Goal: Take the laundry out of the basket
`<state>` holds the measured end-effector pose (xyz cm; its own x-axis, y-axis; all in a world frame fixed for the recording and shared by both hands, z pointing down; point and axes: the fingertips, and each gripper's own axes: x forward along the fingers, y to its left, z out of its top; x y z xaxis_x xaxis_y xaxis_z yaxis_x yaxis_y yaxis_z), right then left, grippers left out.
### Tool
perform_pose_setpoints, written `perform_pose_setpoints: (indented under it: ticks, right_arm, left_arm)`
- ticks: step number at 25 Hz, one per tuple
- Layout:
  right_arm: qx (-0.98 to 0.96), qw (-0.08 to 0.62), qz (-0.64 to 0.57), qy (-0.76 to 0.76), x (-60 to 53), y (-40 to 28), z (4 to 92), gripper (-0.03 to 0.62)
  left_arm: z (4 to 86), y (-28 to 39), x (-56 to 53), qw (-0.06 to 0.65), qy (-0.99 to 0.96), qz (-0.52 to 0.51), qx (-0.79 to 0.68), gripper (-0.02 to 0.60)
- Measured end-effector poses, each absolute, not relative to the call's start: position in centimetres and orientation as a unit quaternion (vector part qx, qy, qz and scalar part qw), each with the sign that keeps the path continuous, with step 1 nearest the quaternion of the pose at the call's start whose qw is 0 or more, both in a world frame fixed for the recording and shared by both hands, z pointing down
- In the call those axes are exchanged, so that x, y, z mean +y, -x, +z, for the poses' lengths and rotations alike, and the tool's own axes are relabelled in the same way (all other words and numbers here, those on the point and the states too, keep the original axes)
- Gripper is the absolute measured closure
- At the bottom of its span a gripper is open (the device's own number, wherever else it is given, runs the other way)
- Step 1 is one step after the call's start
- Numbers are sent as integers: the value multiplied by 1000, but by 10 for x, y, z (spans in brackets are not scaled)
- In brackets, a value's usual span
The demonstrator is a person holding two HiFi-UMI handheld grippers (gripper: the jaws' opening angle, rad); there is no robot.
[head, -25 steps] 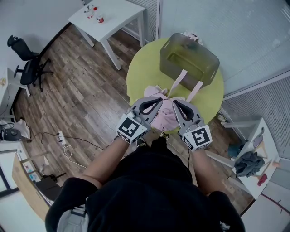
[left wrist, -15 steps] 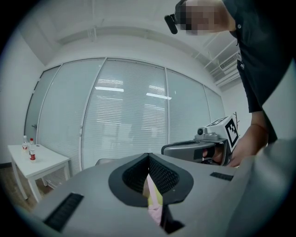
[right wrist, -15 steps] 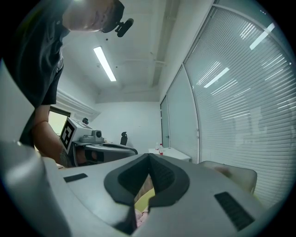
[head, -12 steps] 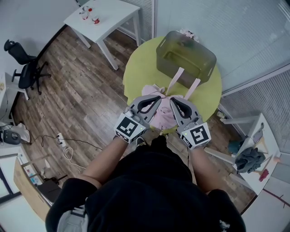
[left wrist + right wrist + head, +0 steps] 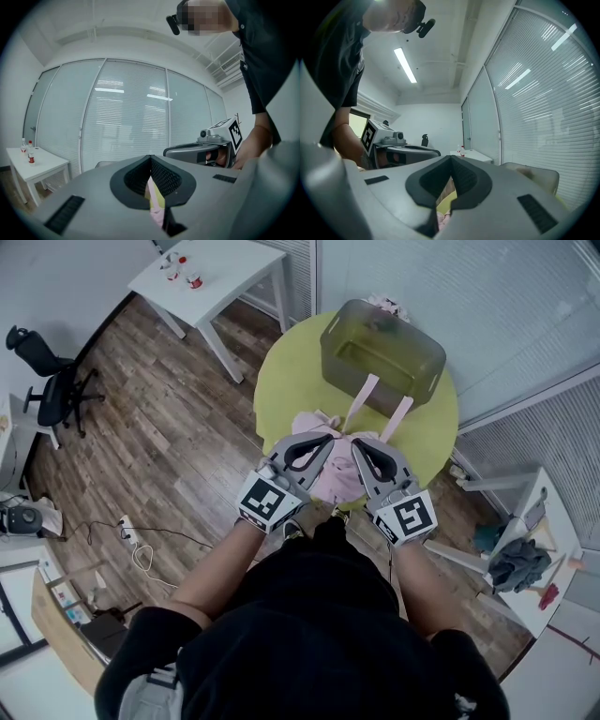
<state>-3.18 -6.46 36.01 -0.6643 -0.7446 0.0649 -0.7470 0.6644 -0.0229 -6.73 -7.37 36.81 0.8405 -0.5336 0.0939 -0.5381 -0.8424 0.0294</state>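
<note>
- Head view shows the pink garment (image 5: 330,476) bunched at the desk's (image 5: 291,381) near edge, clear of the basket (image 5: 417,381), which sits at the far edge.
- Left tongs (image 5: 326,440) and right tongs (image 5: 358,445) hover side by side over the bunch, both pressed narrow with tips meeting; we cannot tell whether cloth is pinched.
- We judge they sit close together so as to work the cloth from two neighbouring spots.
- Its long axis runs from near edge to far edge: two straps (image 5: 362,401) point at the basket, reaching its near wall.
</note>
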Motion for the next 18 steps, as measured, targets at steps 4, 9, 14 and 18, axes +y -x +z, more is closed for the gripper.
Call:
perform_pose_setpoints:
  ticks: [4,9,14,18]
  right_arm:
    - [-910,28,21,-414,-62,29,365,571]
    - [-908,30,24,-417,-59,26,368,571]
    - [-906,29,27,-421,-59,23,370,571]
    - [-904,28,28,-425,-58,22,371,571]
  left_arm:
    - [371,65,-71,28,-959,41,-278,578]
    - [373,63,-69,29,-959,44,-277,578]
    - [376,61,-69,31,-959,46,-277,578]
    - [378,61,-66,31,-960,45,-275,578]
